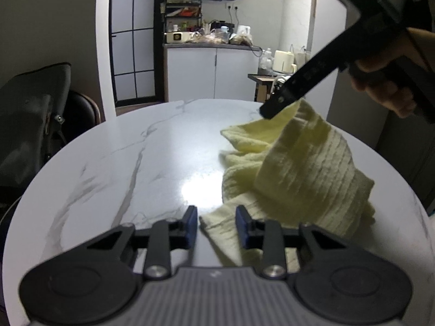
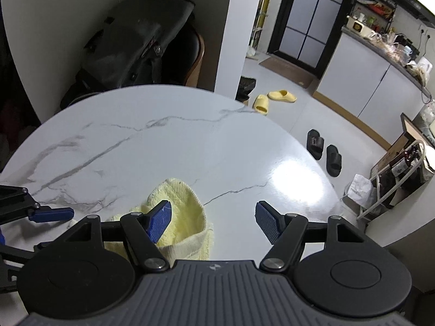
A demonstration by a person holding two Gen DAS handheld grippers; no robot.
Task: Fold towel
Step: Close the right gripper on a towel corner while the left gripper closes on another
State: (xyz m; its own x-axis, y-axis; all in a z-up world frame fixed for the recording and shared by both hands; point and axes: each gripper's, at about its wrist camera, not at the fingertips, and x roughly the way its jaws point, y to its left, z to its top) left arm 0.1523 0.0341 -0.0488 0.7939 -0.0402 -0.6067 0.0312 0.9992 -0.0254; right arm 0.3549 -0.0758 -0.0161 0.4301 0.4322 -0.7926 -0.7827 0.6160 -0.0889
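Observation:
A pale yellow ribbed towel (image 1: pixel 293 174) lies crumpled on the right part of the round white marble table (image 1: pixel 122 163). My left gripper (image 1: pixel 216 226) is open low over the table, with a near corner of the towel lying between its blue pads. My right gripper (image 2: pixel 213 221) is open wide above the towel (image 2: pixel 182 217), whose bunched top sits by its left pad. In the left wrist view the right gripper (image 1: pixel 269 108) hangs over the towel's raised far part, which drapes from near its tip. The left gripper's blue finger (image 2: pixel 51 214) shows in the right wrist view.
A dark bag on a chair (image 2: pixel 141 40) stands past the table's far left edge. Slippers (image 2: pixel 323 152) lie on the floor to the right. A kitchen counter with white cabinets (image 1: pixel 212 73) is farther back.

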